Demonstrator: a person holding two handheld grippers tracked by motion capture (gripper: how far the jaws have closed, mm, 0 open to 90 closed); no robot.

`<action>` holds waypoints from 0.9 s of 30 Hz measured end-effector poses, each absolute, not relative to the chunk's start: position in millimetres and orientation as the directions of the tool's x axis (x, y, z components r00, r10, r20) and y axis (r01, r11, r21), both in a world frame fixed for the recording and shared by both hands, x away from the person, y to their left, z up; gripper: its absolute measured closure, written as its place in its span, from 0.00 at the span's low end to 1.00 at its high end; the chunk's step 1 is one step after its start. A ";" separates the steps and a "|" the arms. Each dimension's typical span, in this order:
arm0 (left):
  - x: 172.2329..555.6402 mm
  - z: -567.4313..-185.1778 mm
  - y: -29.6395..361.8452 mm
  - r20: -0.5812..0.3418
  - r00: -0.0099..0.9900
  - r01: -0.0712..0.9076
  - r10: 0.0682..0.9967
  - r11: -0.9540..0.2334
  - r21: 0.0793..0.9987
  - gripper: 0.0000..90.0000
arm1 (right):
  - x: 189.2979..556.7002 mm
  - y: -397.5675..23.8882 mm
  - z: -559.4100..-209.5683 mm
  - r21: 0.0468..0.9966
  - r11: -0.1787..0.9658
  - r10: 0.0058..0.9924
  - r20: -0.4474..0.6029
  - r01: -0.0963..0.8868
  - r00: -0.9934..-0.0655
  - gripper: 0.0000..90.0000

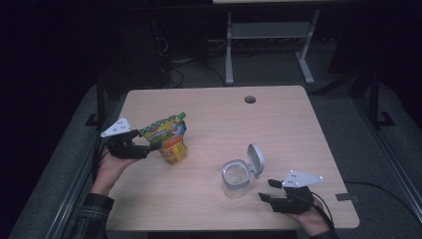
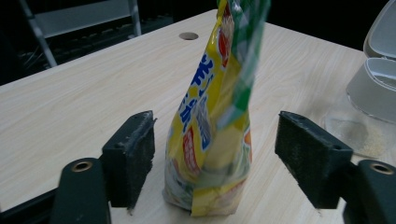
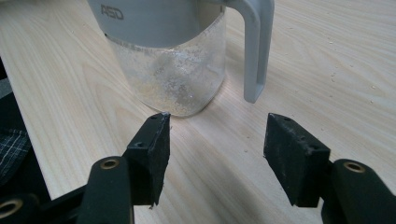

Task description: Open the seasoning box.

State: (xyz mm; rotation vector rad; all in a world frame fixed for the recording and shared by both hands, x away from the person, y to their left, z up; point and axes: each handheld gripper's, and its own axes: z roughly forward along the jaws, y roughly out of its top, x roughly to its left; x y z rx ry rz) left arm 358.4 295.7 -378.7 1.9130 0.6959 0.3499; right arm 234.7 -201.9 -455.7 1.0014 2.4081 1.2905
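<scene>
A yellow and green snack pouch (image 1: 168, 133) stands tilted on the left part of the wooden table (image 1: 219, 124). My left gripper (image 1: 152, 148) reaches it from the left. In the left gripper view the pouch (image 2: 210, 140) is between the two black pads (image 2: 133, 154), with a gap on each side, so the jaws are open. A clear jug (image 1: 235, 178) with a grey hinged lid (image 1: 257, 160) raised stands at the front right. My right gripper (image 1: 266, 190) rests just right of it. In the right gripper view the right gripper (image 3: 215, 144) is open and empty, short of the jug (image 3: 173, 70) and its grey handle (image 3: 256, 51).
A round cable hole (image 1: 250, 99) lies near the table's far edge. A white-legged frame (image 1: 268, 35) stands on the dark floor behind. The jug (image 2: 373, 84) also appears at the right of the left gripper view. Bare wood spans the table's middle and far side.
</scene>
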 end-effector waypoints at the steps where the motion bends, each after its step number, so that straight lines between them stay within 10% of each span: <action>1: 358.4 -378.7 295.7 -0.065 0.790 0.311 0.609 -0.307 0.899 0.35 | 234.7 -201.9 -455.7 0.803 0.378 0.664 0.111 0.460 -0.740 0.45; 27: 355.1 -377.4 283.2 -0.039 0.816 0.287 0.577 -0.346 0.893 0.98 | 233.9 -201.5 -455.5 0.799 0.382 0.666 0.111 0.465 -0.738 0.45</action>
